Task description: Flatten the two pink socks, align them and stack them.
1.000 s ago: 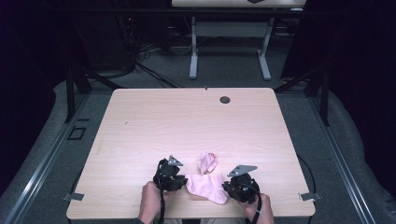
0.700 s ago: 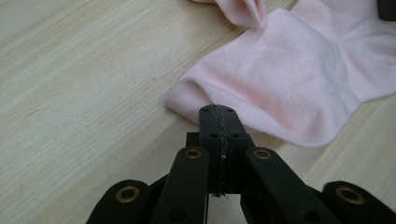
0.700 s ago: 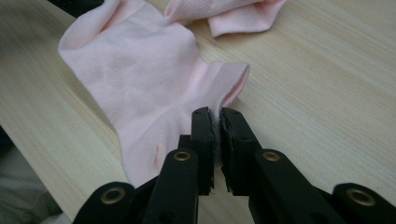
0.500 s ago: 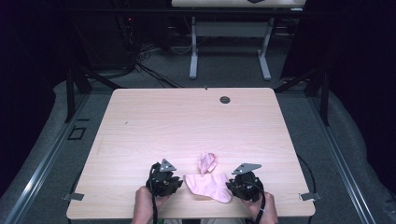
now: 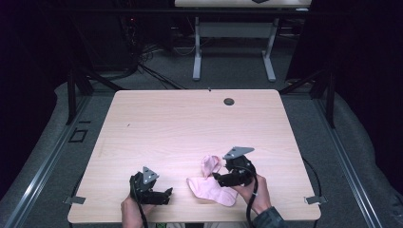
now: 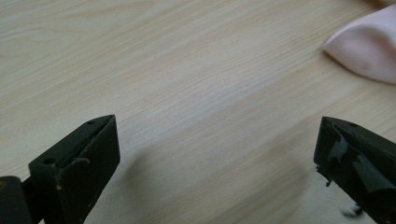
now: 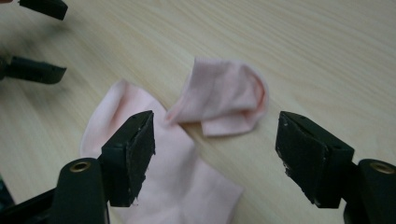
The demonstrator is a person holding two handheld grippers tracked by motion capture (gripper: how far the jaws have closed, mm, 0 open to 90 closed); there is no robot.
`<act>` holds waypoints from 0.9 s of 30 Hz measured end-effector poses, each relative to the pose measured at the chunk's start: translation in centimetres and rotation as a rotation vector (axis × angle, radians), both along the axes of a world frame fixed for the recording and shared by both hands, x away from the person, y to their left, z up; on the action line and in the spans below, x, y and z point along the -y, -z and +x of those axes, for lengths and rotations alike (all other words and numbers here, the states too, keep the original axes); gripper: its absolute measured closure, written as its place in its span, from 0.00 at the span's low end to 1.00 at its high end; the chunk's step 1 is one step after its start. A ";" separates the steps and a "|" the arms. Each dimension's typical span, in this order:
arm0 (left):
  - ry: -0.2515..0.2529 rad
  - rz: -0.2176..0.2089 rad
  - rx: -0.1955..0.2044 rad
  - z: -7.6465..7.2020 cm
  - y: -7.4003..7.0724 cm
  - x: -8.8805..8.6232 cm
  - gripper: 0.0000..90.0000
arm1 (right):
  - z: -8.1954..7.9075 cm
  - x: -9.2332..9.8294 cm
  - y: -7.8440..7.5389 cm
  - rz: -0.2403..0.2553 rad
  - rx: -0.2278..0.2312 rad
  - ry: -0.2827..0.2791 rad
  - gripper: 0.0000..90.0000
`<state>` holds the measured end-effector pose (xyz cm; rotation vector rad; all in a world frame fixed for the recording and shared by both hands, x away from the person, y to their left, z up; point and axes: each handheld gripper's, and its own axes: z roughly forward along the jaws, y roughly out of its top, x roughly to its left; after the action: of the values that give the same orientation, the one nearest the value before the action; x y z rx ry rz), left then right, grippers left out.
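Note:
A pink sock (image 5: 209,186) lies on the light wood table (image 5: 190,128) near its front edge, its far end folded over (image 7: 224,93). My left gripper (image 5: 167,192) rests low on the table to the left of the sock and points at it. Its jaws (image 6: 215,130) have just been opening and stand wide with only bare wood between them; the sock's edge (image 6: 369,46) is off to the upper right. My right gripper (image 5: 216,178) hovers over the sock's right side. Its jaws (image 7: 215,123) have also just been opening and do not press on the cloth below.
A round dark grommet (image 5: 229,101) sits near the table's far edge. Beyond the table stand another table's white legs (image 5: 196,52) and cables on a dark floor. The left gripper's jaws (image 7: 35,70) show at the upper left of the right gripper view.
Both grippers have opened their jaws. The left one has drawn back to the left, away from the sock. The right one has lifted slightly above the sock, which stays on the table.

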<state>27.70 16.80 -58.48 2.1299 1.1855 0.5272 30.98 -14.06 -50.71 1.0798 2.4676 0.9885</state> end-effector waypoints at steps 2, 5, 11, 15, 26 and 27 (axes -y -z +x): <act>-0.007 -0.003 0.000 0.0 0.3 -0.1 0.00 | 0.9 -1.4 -0.2 -0.018 -0.008 -0.010 0.35; -0.014 -0.025 0.004 0.0 0.6 -0.3 0.00 | 2.4 -3.5 0.3 -0.048 -0.024 0.005 0.39; -0.009 -0.034 0.002 0.1 0.7 -0.5 0.00 | 4.2 -5.4 2.7 -0.097 -0.074 0.040 0.73; -0.008 -0.038 0.001 0.1 0.7 -0.5 0.00 | 4.5 -4.7 3.4 -0.076 -0.112 0.043 0.93; 0.016 -0.056 0.013 0.6 -0.1 -0.3 0.01 | 3.5 -2.0 -0.6 0.106 -0.088 0.022 0.96; 0.027 -0.058 0.022 0.7 -0.5 -0.1 0.01 | 3.4 -1.8 -1.0 0.126 -0.089 0.017 0.96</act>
<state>28.45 16.90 -58.03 2.0828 1.1450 0.4975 34.37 -12.22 -49.67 1.2065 2.4901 1.1267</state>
